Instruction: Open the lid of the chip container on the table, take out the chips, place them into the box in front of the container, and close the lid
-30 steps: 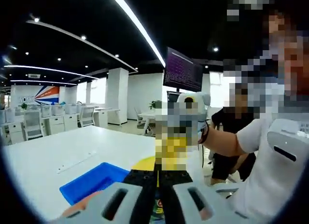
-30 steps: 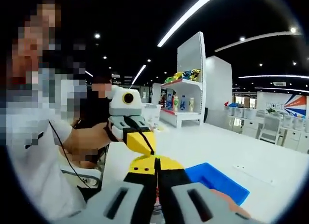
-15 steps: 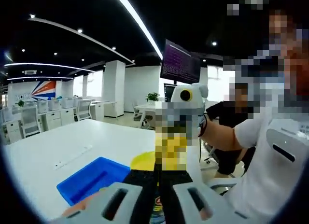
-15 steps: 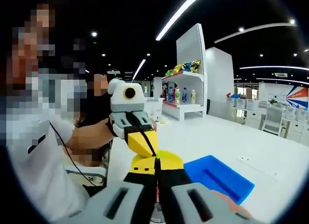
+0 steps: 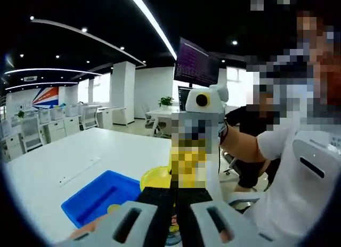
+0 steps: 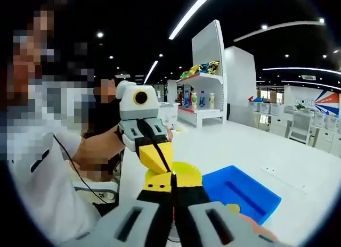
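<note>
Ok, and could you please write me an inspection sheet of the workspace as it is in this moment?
Surface: white table, bare around the job's things.
Job's things: blue box open, one small yellow chip inside; round yellow lid beside the box, at the jaw tips. The container's body is too hidden to judge.
Clutter: nothing seen.
Grippers: left gripper and right gripper, jaws together, tips meeting over the lid; whether either grips it, cannot tell.
Cables: thin black cable across the person's white shirt.
Surroundings: open office; monitor, shelf with bottles, desks and chairs behind.
</note>
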Demonstrator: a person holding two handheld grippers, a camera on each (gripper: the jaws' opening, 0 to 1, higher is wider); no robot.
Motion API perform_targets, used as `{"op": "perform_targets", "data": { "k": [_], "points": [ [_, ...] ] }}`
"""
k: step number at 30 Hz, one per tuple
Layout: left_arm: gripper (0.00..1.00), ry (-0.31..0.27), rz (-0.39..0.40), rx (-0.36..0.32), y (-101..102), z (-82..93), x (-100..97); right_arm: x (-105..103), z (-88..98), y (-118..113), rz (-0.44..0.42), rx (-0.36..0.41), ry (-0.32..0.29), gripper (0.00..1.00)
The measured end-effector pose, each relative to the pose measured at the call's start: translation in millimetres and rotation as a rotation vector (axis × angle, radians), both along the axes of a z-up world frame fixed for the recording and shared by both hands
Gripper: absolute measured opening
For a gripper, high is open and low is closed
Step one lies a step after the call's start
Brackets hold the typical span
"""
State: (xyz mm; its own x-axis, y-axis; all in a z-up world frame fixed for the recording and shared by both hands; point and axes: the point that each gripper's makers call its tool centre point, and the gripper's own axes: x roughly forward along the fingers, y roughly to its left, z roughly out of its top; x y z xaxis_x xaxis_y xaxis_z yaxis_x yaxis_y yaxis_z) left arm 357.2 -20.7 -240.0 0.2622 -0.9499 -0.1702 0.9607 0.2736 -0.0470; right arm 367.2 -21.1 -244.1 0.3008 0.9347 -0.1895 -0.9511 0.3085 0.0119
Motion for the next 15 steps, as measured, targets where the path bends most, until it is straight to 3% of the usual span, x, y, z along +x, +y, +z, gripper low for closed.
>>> {"op": "perform_targets", "data": {
  "k": [7,15],
  "points": [
    [0.01,-0.004,-0.003,-0.015,-0.5,0.9,0.7,0.7,-0.3,-2.1,-0.003,0.042,0.029,0.0],
    [0.01,-0.028,0.0,-0.04,0.5,1.3,0.6,-0.5,0.1,-2.1,-0.005,0.06,0.0,0.0]
  ]
}}
